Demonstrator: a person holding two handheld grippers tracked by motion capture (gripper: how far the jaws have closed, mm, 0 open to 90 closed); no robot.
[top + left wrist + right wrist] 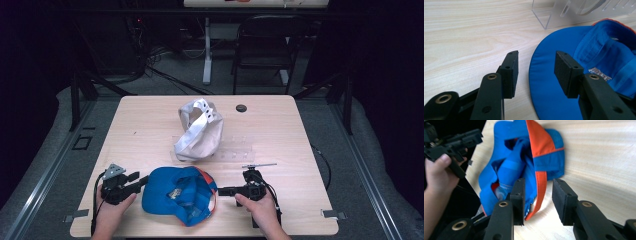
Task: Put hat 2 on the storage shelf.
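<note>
A blue cap [180,195] with orange trim lies upside down at the front middle of the wooden table [150,125]. My left gripper [142,180] sits at the cap's left side. In the left gripper view its jaws stand open [536,56], with the edge of the blue brim [549,82] between them and no pad pressing on it. My right gripper [222,191] lies at the cap's right side. In the right gripper view it is open [539,182], and the cap's orange rim [540,182] runs through the gap untouched.
A white cap [200,132] rests on a clear acrylic stand [235,152] at the table's middle. A small black disc [241,108] sits near the far edge. A folding chair [265,45] stands beyond the table.
</note>
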